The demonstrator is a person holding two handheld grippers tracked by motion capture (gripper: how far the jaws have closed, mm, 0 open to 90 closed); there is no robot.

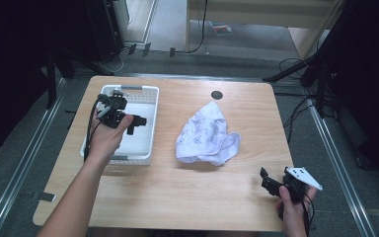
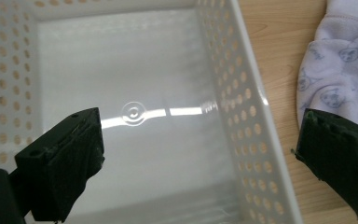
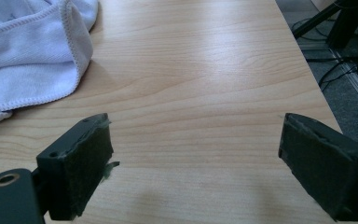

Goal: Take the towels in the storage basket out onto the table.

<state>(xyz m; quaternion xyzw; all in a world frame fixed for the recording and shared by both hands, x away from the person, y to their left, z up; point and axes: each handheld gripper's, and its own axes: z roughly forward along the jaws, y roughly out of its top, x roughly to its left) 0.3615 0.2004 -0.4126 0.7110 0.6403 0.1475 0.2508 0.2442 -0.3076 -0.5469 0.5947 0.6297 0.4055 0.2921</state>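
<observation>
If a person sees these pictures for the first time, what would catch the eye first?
Probably the crumpled pale cloth with a small printed pattern, lying near the middle of the wooden table. Next, the white perforated basket at the left, with the left gripper held open over it. The right gripper waits open at the near right corner.

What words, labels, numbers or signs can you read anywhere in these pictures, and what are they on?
There are none to read.
The cloth bears a small repeated printed pattern, not lettering.
The white basket has a moulded ring mark in its floor, with no letters.
A red and white item on the floor beyond the table is too small and blurred to read.
</observation>
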